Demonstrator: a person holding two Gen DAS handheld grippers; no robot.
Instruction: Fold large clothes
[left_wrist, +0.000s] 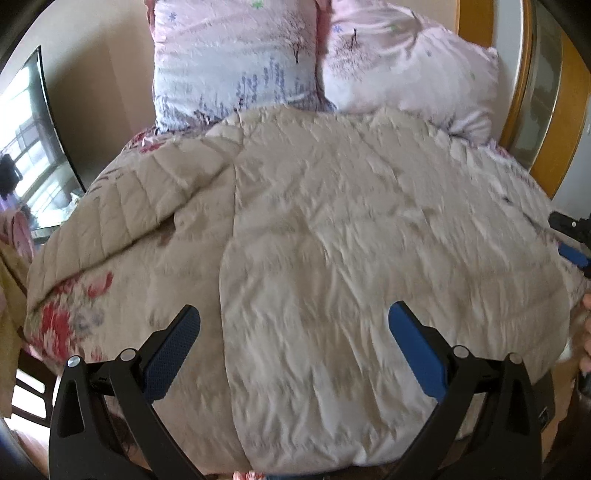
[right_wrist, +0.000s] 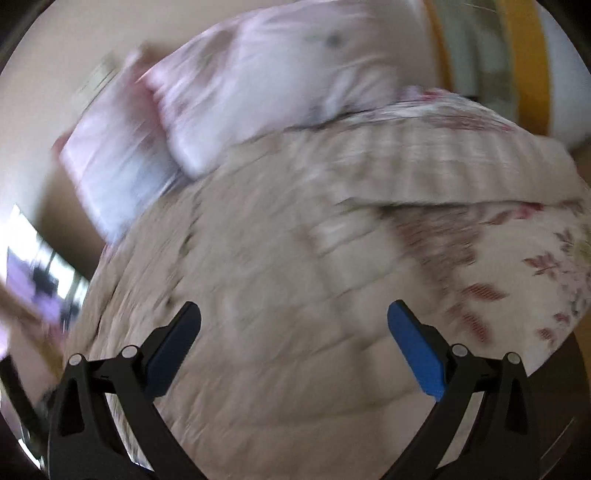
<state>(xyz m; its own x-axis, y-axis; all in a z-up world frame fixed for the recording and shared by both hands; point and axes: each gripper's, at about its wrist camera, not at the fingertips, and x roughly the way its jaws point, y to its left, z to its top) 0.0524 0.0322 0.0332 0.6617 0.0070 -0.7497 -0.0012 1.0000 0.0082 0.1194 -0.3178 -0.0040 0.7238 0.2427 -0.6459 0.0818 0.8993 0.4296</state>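
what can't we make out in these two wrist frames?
- Right wrist view: motion blur smears the quilt and pillows; stitching and print are unreadable.
- Left wrist view: the right gripper is cut off by the right edge; its jaws can't be judged there.
- Left wrist view: the quilt's near edge is hidden behind the left gripper.
- Both views: whatever supports the quilt is covered by it.
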